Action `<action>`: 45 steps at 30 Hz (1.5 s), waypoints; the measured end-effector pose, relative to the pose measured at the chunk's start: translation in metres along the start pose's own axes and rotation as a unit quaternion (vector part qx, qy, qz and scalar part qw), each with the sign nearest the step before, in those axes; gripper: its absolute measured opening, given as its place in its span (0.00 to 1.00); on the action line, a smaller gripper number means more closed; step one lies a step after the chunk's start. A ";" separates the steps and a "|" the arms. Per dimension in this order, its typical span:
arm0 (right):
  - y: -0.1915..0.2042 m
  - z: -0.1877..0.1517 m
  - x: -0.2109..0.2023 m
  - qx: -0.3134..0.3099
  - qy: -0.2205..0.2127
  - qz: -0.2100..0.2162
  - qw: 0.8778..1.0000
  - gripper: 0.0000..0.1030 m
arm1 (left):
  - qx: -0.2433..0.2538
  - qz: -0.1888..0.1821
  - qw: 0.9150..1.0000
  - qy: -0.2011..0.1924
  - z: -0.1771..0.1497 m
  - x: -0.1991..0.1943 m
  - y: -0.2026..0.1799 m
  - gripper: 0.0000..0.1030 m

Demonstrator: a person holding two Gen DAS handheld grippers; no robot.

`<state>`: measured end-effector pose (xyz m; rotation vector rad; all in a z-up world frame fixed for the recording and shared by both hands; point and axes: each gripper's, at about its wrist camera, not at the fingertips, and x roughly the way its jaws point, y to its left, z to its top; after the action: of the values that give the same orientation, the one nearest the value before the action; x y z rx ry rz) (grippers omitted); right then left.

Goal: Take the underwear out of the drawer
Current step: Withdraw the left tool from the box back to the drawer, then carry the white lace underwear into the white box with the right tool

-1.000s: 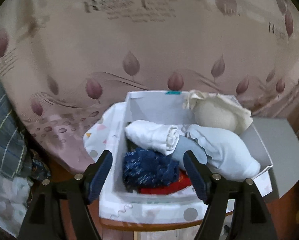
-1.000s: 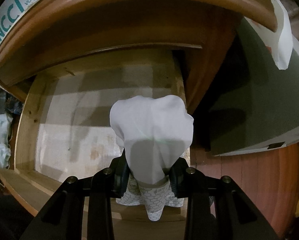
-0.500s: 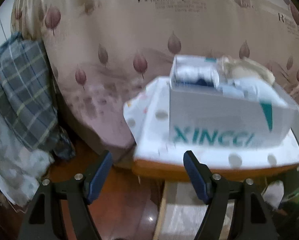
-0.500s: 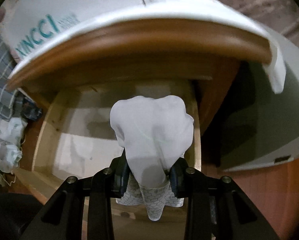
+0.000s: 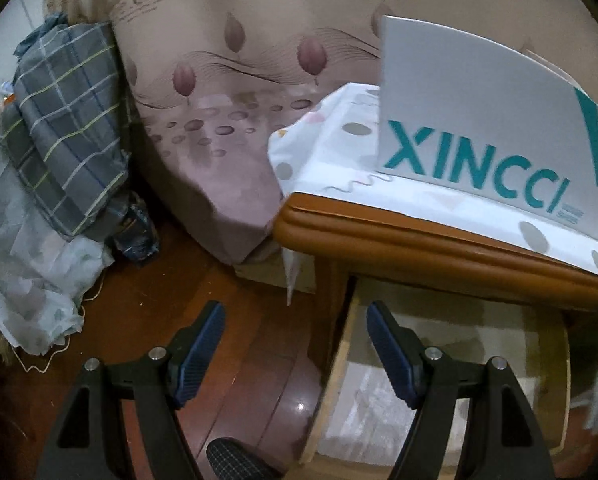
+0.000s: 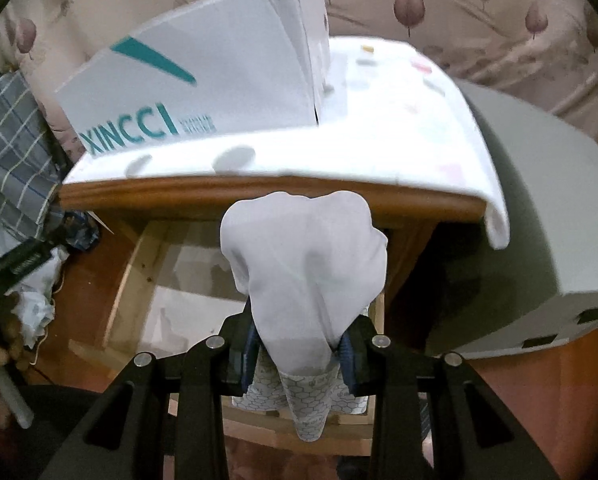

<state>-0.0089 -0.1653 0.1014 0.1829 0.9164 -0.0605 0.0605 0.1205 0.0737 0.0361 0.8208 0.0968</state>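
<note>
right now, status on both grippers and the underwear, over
Right gripper shut on white underwear, above open drawer. Left gripper open, empty. Nothing blocking.

— What do your tools look like?
— Your left gripper [image 5: 295, 354] and right gripper [image 6: 299, 354] match: black angular frames with triangular cut-outs, silver round screws at the joints, and ribbed dark-blue pads [image 5: 387, 350] lining the fingers.

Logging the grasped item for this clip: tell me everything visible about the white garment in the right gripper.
The white underwear looks like thin, smooth fabric, bunched into a rounded lump above the right gripper, whose blue pads pinch its lower part. A hexagon-printed band hangs below the jaws. It is held above the open wooden drawer, touching nothing else visible.
</note>
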 end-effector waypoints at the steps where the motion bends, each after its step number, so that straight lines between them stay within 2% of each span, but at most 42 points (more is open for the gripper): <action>1: 0.001 0.003 -0.006 -0.005 0.000 -0.001 1.000 0.29 | -0.002 0.002 1.000 0.004 0.000 0.002 0.002 0.73; 7: 0.009 0.029 -0.042 -0.018 -0.027 0.002 0.999 0.29 | -0.017 -0.011 0.999 0.035 0.001 0.015 0.006 0.73; 15: 0.021 0.072 -0.083 -0.036 -0.067 0.001 0.997 0.29 | -0.015 -0.013 0.999 0.027 0.003 0.011 0.002 0.73; 24: 0.047 0.140 -0.098 -0.053 -0.100 0.002 0.994 0.30 | -0.004 -0.007 1.000 0.007 0.006 0.002 -0.002 0.73; 36: 0.087 0.224 -0.062 -0.072 -0.096 0.008 0.993 0.30 | -0.038 -0.002 0.999 0.016 0.008 0.004 0.015 0.73; 45: 0.132 0.258 -0.011 -0.088 -0.072 0.023 0.993 0.30 | -0.055 0.001 0.998 0.022 0.008 0.007 0.024 0.73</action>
<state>0.2036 -0.0828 0.2815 0.0344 0.7689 0.0498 0.0695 0.1446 0.0760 -0.0679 0.8577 0.1455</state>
